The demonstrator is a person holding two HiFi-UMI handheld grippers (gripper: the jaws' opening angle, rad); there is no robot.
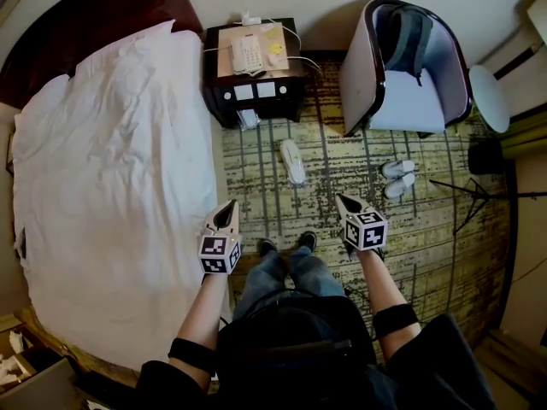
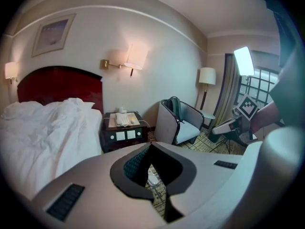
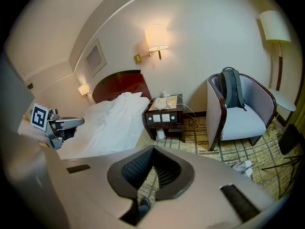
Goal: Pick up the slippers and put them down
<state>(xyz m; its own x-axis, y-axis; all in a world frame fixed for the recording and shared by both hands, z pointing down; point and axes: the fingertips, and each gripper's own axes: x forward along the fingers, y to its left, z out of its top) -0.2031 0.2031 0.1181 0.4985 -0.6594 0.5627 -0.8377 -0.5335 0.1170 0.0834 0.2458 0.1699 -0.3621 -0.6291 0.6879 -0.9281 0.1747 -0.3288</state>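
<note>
Hovering over the carpet (image 1: 342, 156) with both claws pinched shut and empty, the left gripper (image 1: 227, 213) and right gripper (image 1: 346, 205) sit well short of the nightstand (image 1: 254, 92). That looks like the first snag: unless the jaws open before going down, the closed tips would likely just shove a slipper along the floor. One pair of white slippers (image 1: 293, 161) lies just in front of the nightstand, seemingly stacked, so a shallow pinch may lift only the top one or let the soft sole fold and slip out. A second pair (image 1: 398, 178) lies further right of the nightstand, before the armchair (image 1: 402, 101), where a tripod (image 1: 479, 196) leg could be knocked. The bed (image 1: 111, 186), left of the nightstand, crowds the left gripper.
</note>
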